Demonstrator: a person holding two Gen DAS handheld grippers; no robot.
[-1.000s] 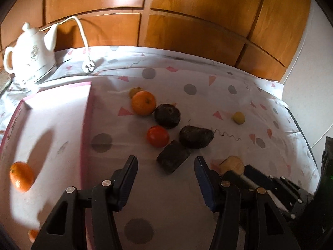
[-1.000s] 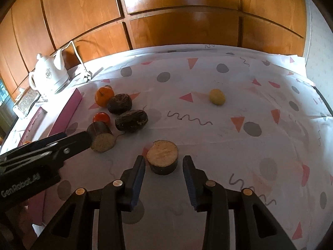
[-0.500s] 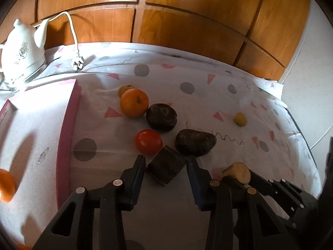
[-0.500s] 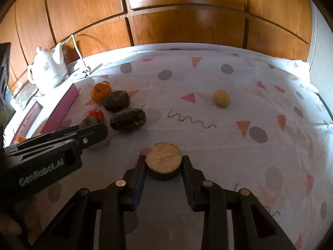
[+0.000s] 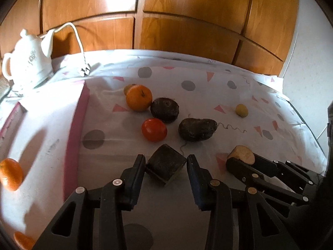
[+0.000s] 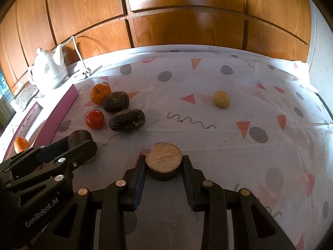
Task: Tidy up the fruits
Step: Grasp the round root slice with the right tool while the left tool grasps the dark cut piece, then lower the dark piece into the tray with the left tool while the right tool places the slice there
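Glossy wood panels (image 6: 187, 29) back a smooth printed tablecloth (image 6: 208, 79) (faintly creased).

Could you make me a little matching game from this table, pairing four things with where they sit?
Things:
1. white kettle
2. small yellow fruit
3. red tomato
4. cut half with pale face up

Places:
A. between the fingers of the right hand-held gripper
B. alone on the cloth, far right of the others
C. far left corner by the wooden panels
D. just left of the long dark fruit

Pairs: 1-C, 2-B, 3-D, 4-A
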